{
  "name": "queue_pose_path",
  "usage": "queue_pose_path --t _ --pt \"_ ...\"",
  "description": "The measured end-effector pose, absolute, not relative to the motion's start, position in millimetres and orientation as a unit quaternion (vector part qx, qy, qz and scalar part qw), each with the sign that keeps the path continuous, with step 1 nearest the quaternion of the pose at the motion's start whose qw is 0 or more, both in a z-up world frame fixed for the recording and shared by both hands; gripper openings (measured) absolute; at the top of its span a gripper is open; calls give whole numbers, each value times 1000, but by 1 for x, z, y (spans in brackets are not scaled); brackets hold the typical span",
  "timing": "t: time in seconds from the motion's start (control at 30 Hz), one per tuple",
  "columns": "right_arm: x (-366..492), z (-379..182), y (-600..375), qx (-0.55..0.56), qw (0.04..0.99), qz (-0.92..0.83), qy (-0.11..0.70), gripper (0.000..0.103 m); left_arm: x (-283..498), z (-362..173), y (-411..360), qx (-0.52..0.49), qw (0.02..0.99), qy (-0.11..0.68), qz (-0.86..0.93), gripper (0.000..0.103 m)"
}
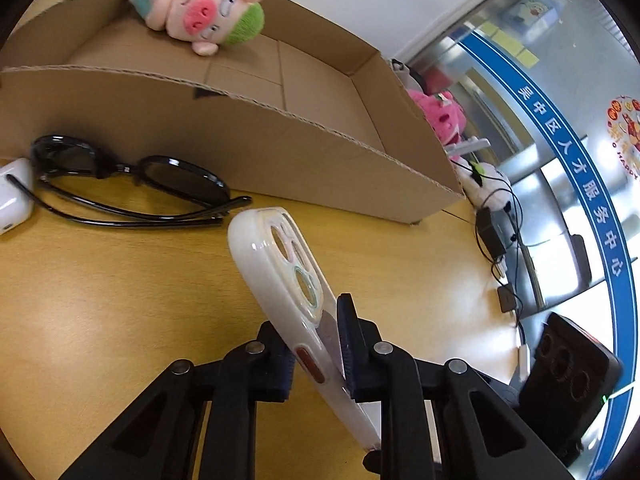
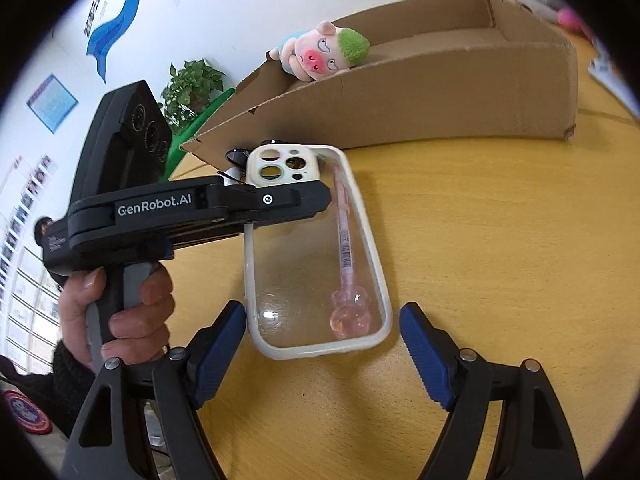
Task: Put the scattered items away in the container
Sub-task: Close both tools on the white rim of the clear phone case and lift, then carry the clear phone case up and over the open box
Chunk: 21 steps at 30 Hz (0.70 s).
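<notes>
My left gripper [image 1: 316, 356] is shut on a white-rimmed clear phone case [image 1: 280, 272] and holds it on edge above the wooden table [image 1: 100, 300]. In the right wrist view the same case [image 2: 316, 264] hangs from the left gripper [image 2: 316, 200], and a pink pen [image 2: 346, 248] shows through it. My right gripper [image 2: 322, 344] is open and empty just below the case. The cardboard box [image 1: 280, 152] holds a plush pig [image 1: 196, 4], also seen in the right wrist view [image 2: 320, 52]. Black sunglasses [image 1: 132, 180] and a white earbud case [image 1: 14, 196] lie before the box.
Plush toys [image 1: 440, 116], cables and chargers [image 1: 496, 240] lie at the table's right edge by a glass wall. The right gripper's body [image 1: 568, 364] shows at the lower right. A potted plant [image 2: 192, 88] stands beyond the box's left end.
</notes>
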State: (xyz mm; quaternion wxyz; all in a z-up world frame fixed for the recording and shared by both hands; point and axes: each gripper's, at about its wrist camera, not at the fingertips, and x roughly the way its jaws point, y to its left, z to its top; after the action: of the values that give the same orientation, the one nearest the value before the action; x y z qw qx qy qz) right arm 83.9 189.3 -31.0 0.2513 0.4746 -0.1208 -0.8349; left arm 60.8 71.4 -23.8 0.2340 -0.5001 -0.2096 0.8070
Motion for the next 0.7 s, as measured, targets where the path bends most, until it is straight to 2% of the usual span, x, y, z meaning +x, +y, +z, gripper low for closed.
queue_pose_path --t 0.2,0.37,0.47,0.57,0.7 --pt "99 -14 154 440 224 -870 3 80 60 -21 72 -496 214 -217 813 18" --pt "96 -22 150 442 184 -878 22 78 63 -23 73 -496 221 -224 809 17" --pt "99 -27 146 442 180 -878 42 53 66 -20 71 -493 226 -229 808 17" --pt "107 -20 141 417 180 -889 64 37 67 -13 69 -485 232 -232 810 18" --pt "105 -12 135 390 171 -901 84 35 70 1 68 -471 240 -231 817 18"
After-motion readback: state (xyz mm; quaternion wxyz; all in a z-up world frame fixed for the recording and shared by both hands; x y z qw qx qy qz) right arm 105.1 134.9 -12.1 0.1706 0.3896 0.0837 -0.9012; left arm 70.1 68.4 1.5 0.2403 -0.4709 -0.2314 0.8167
